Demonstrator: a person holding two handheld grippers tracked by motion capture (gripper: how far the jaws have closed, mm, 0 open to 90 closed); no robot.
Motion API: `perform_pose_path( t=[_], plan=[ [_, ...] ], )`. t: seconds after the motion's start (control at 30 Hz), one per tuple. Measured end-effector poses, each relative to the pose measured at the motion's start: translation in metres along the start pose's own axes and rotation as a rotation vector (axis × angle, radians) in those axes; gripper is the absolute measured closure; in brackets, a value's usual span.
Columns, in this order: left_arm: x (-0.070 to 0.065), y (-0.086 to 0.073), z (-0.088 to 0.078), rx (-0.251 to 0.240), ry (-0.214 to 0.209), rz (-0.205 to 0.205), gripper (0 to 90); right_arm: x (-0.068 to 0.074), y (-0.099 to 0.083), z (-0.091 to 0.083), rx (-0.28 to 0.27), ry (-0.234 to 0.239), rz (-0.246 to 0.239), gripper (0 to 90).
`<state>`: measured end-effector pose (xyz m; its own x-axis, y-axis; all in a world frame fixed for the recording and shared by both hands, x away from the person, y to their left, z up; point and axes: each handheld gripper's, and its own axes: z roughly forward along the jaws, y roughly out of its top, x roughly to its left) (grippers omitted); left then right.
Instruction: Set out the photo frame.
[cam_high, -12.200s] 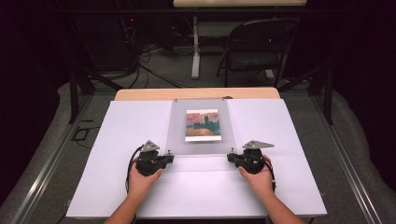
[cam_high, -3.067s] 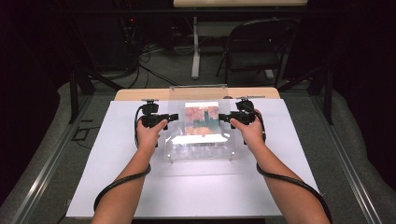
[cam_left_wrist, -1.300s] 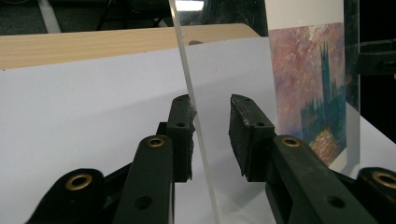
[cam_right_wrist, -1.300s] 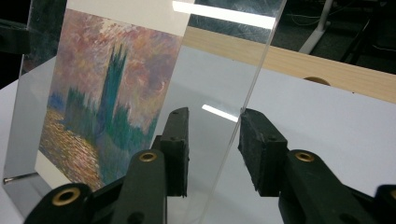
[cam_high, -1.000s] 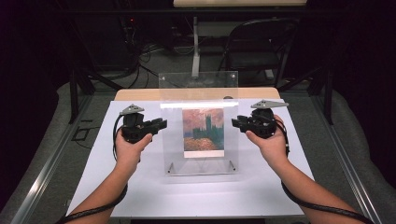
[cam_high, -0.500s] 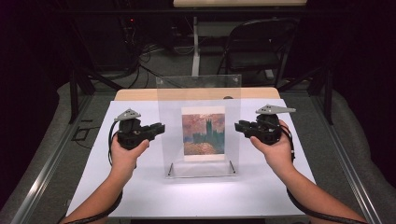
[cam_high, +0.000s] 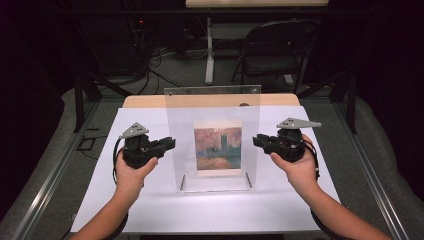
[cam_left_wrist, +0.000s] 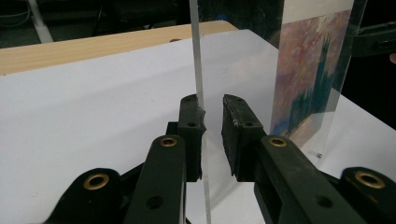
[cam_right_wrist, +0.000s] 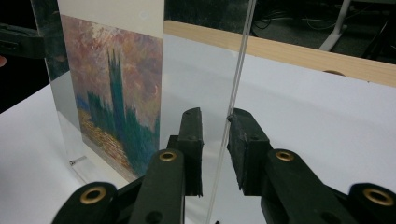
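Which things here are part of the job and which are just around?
In the job:
clear picture frame, upright
painting print inside it
left gripper
right gripper

Just around:
white sheet
folding chair
floor cables

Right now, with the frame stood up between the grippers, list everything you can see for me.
acrylic frame: one, clear, upright at the middle of the sheet, on metal standoff pins
painting print: one, red-orange sky with blue-green towers, inside the frame
white sheet: one, white, covering most of the tabletop
table: one, light wood, its edge showing beyond the sheet
folding chair: one, dark, on the floor behind the table
cables: several, dark, on the floor at the back
left gripper: one, black, at the frame's left edge; jaws have just been closing, with a gap beside the pane
right gripper: one, black, at the frame's right edge, the same
hands: two, holding the grippers
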<state>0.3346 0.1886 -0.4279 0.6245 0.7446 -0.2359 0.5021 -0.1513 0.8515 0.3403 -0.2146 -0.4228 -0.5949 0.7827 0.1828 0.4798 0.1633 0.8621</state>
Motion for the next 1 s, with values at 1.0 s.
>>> perform_pose_path(
  t=[1.0],
  plan=[
    [-0.019, -0.025, -0.022, -0.038, -0.046, 0.037, 74.8, 0.02, -0.025, -0.025, -0.04, 0.037, -0.035, 73.6]
  ],
)
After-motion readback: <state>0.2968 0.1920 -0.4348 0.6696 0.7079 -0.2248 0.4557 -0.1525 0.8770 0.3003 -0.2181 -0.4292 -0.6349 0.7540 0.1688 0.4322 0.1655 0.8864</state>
